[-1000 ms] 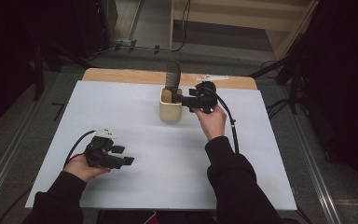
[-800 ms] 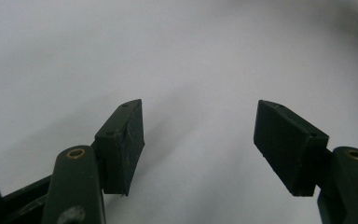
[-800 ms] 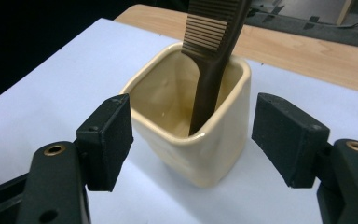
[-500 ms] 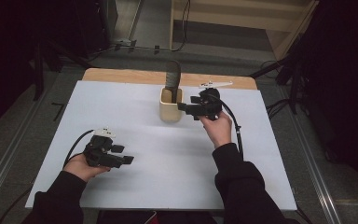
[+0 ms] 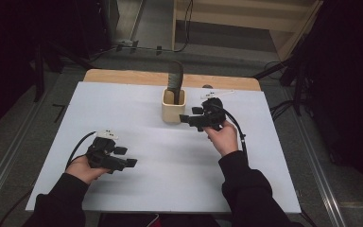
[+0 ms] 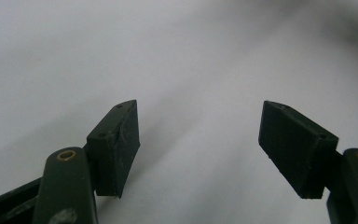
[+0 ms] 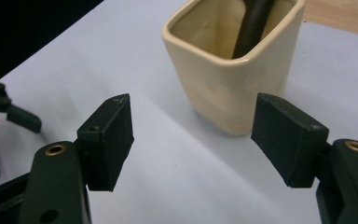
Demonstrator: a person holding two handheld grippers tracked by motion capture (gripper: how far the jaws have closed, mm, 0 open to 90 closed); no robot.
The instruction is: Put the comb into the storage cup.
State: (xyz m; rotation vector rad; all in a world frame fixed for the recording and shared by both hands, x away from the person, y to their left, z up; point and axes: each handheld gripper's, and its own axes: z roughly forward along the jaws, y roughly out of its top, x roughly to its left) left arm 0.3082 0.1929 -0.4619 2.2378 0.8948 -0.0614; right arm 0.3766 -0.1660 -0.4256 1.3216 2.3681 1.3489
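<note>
A cream square cup (image 5: 174, 109) stands at the back middle of the white mat, with a dark utensil handle (image 5: 175, 78) sticking up out of it. My right gripper (image 5: 185, 118) hovers just right of the cup, pointing left, open and empty. In the right gripper view the cup (image 7: 233, 74) and the handle (image 7: 256, 23) lie just beyond the spread jaws (image 7: 191, 135), apart from both pads. My left gripper (image 5: 127, 158) rests low over the mat at the front left. Its jaws (image 6: 198, 144) have just been opening and hold nothing.
The white mat (image 5: 170, 184) covers most of a wooden table (image 5: 123, 75). A thin white strip (image 5: 220, 93) lies at the mat's back edge, behind the right hand. Dark floor and metal rails surround the table.
My right gripper has drawn back from the cup, toward the person and slightly right. The left hand has stayed where it was.
</note>
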